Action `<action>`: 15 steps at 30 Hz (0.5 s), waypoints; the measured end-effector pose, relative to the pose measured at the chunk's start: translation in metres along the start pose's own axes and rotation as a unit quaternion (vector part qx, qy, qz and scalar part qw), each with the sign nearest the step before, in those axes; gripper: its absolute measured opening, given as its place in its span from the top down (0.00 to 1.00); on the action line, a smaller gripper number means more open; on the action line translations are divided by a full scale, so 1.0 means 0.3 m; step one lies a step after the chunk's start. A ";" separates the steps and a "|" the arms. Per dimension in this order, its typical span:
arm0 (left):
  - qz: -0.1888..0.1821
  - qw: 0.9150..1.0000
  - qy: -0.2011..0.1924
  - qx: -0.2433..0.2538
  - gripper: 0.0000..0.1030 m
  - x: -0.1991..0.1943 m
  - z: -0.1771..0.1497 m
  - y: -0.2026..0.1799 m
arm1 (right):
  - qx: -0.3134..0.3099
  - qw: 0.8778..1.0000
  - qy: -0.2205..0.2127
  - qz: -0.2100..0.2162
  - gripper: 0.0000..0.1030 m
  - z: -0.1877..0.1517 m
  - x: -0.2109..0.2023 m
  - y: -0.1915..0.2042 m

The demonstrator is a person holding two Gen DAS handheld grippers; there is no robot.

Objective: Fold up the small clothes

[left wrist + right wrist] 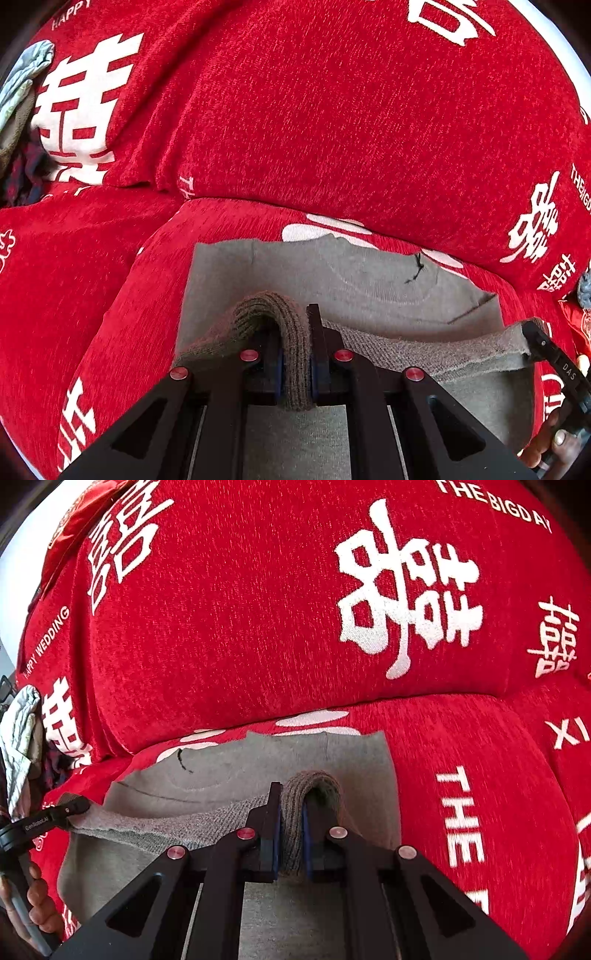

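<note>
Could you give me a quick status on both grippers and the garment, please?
Left gripper shut on ribbed hem. Right gripper shut on same hem. Grey garment flat on red sofa cover. Nothing in the way.

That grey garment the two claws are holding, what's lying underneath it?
The grey garment lies on a red sofa cover printed with white characters. The cover directly beneath it is hidden.

The grey garment is cut off below by the frame and partly hidden under both clamps, a crumpled pale cloth runs off the edge, and the person's hand shows only fingertips.
</note>
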State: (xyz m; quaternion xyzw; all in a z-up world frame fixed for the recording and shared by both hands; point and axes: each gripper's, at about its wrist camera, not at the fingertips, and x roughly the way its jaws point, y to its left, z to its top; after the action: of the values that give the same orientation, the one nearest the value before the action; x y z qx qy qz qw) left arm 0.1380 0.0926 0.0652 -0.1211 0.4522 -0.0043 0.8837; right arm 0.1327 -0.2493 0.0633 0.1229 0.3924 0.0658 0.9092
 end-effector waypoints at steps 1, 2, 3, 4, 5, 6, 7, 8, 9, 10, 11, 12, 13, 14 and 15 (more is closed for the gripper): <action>0.001 1.000 0.000 0.000 0.89 0.007 0.010 -0.001 | -0.001 1.000 0.000 -0.001 0.91 0.006 0.007 0.002; 0.001 1.000 0.001 0.000 0.89 0.014 0.019 -0.003 | -0.002 1.000 0.001 -0.002 0.91 0.016 0.017 0.003; 0.001 1.000 0.002 0.001 0.89 0.023 0.029 -0.005 | -0.003 1.000 0.001 -0.003 0.90 0.022 0.024 0.005; 0.003 1.000 0.003 0.002 0.89 0.031 0.038 -0.009 | -0.004 1.000 0.001 -0.004 0.91 0.031 0.034 0.006; 0.004 1.000 0.004 0.003 0.89 0.041 0.048 -0.011 | -0.005 1.000 0.002 -0.005 0.91 0.037 0.041 0.007; 0.006 1.000 0.006 0.004 0.89 0.052 0.058 -0.015 | -0.005 1.000 0.002 -0.006 0.91 0.045 0.050 0.007; 0.007 1.000 0.008 0.006 0.89 0.064 0.068 -0.020 | -0.005 1.000 0.003 -0.008 0.91 0.051 0.059 0.006; 0.008 1.000 0.009 0.008 0.89 0.075 0.076 -0.025 | -0.005 1.000 0.004 -0.010 0.91 0.057 0.069 0.005; 0.010 1.000 0.011 0.011 0.89 0.087 0.084 -0.031 | -0.004 1.000 0.005 -0.012 0.91 0.064 0.080 0.003; 0.010 1.000 0.014 0.013 0.89 0.099 0.091 -0.036 | -0.003 1.000 0.006 -0.014 0.91 0.068 0.089 0.000; 0.011 1.000 0.016 0.015 0.89 0.111 0.096 -0.041 | -0.002 1.000 0.009 -0.016 0.91 0.074 0.101 -0.002; 0.013 1.000 0.020 0.017 0.89 0.125 0.102 -0.044 | -0.002 1.000 0.011 -0.018 0.91 0.080 0.114 -0.005; 0.015 0.999 0.023 0.018 0.89 0.139 0.106 -0.047 | -0.002 1.000 0.014 -0.020 0.91 0.086 0.129 -0.008; 0.015 0.999 0.027 0.018 0.89 0.154 0.111 -0.050 | -0.002 1.000 0.016 -0.021 0.91 0.090 0.139 -0.010; 0.016 0.999 0.032 0.017 0.89 0.170 0.114 -0.050 | -0.001 1.000 0.020 -0.023 0.91 0.095 0.153 -0.014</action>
State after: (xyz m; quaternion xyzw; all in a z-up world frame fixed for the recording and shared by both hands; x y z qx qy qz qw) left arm 0.1971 0.0793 0.0469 -0.0989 0.4817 -0.0018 0.8707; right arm 0.1850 -0.2483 0.0488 0.1115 0.4127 0.0476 0.9028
